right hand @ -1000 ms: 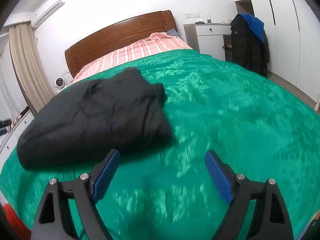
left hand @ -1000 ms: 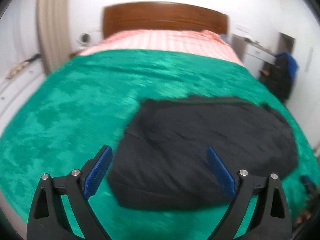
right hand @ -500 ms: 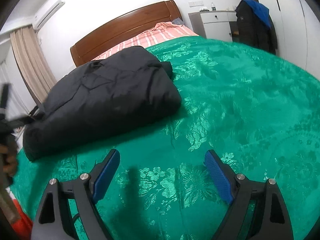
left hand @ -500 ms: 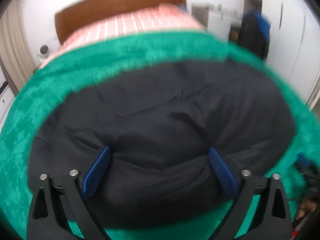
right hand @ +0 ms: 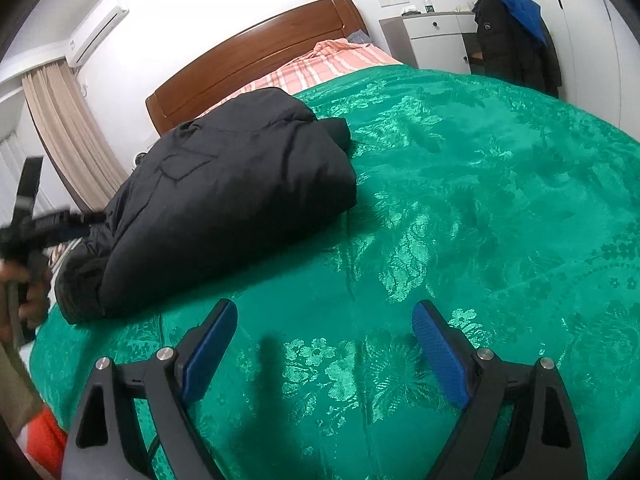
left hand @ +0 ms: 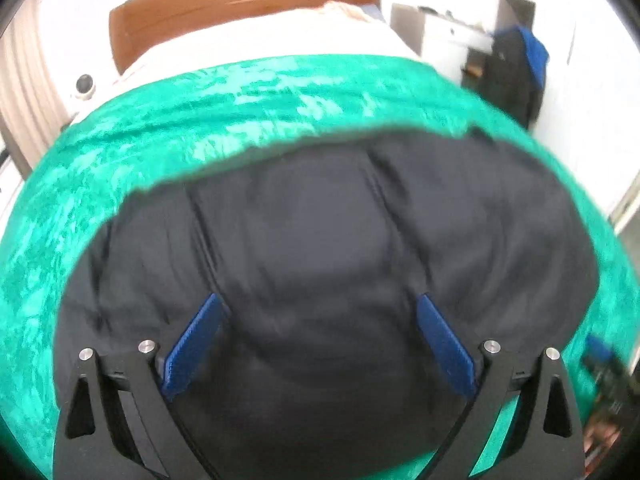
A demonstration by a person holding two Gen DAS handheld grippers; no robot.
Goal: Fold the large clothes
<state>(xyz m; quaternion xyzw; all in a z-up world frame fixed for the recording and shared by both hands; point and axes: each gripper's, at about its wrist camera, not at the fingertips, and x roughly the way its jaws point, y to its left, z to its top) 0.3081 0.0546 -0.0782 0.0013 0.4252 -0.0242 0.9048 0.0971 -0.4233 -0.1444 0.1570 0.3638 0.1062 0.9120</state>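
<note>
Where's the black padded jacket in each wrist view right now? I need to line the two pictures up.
Left wrist: the black padded jacket fills the centre and lower frame, directly beyond the left gripper.
Right wrist: it lies left of centre on the green bedspread, far-left of the right gripper.
Shared landmark: the wooden headboard.

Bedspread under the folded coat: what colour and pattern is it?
The bedspread is shiny green with a woven floral pattern, clearest in the right wrist view.
</note>
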